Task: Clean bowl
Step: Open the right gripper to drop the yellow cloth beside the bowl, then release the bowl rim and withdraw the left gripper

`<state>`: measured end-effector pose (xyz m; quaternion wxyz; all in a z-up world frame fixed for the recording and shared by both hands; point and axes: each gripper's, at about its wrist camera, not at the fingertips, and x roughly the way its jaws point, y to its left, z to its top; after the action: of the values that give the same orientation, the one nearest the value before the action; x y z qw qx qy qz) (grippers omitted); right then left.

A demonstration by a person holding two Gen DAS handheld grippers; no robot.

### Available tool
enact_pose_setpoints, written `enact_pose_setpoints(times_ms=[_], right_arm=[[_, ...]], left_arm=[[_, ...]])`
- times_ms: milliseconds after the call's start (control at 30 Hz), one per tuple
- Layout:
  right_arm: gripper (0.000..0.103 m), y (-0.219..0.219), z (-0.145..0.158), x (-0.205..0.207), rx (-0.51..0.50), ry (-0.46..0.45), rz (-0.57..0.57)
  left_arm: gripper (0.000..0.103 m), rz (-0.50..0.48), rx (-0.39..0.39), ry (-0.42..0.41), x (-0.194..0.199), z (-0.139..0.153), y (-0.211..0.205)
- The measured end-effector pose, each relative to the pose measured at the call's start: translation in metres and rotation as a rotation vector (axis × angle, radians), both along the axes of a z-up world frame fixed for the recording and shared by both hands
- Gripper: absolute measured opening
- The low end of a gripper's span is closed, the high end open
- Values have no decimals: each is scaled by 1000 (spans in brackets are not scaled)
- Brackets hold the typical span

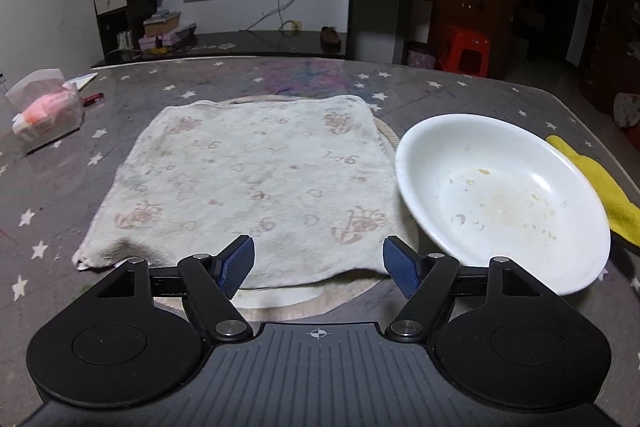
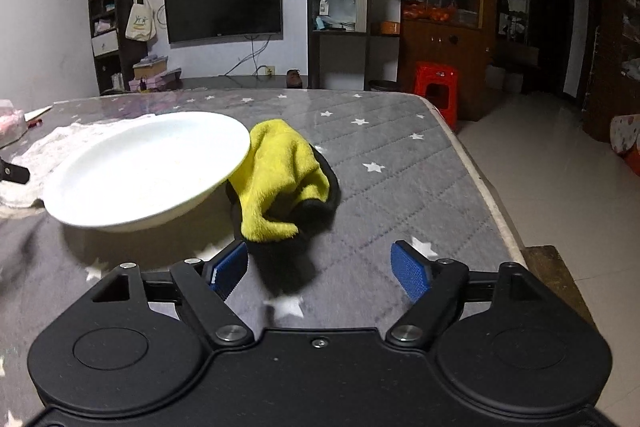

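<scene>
The left hand-held gripper [image 1: 319, 266] sits at the bottom centre of its frame, jaws spread wide and holding nothing, over the near edge of a pale printed towel [image 1: 256, 179]. The soiled white bowl [image 1: 502, 193] rests at right of frame on the star-patterned desk [image 1: 52, 211]. The right hand-held gripper [image 2: 320, 269] is likewise wide apart and empty, just below a yellow-and-black cloth [image 2: 280, 183] tucked against the bowl's rim.
</scene>
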<state>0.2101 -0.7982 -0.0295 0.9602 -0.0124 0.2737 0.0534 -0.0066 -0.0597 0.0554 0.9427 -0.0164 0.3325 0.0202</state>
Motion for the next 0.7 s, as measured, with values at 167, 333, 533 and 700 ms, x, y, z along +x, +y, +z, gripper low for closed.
enact_pose_setpoints(times_ms=[167, 333, 533, 700], right_arm=[[84, -12, 2, -6, 29, 1, -35], [84, -27, -3, -5, 41, 9, -102], [84, -39, -16, 3, 44, 32, -125], [84, -46, -23, 11, 60, 55, -138]], left_arm=[[76, 31, 11, -20, -14, -3, 20], [77, 69, 28, -26, -15, -10, 36], [77, 102, 38, -26, -15, -18, 53], [78, 110, 58, -27, -14, -25, 65]])
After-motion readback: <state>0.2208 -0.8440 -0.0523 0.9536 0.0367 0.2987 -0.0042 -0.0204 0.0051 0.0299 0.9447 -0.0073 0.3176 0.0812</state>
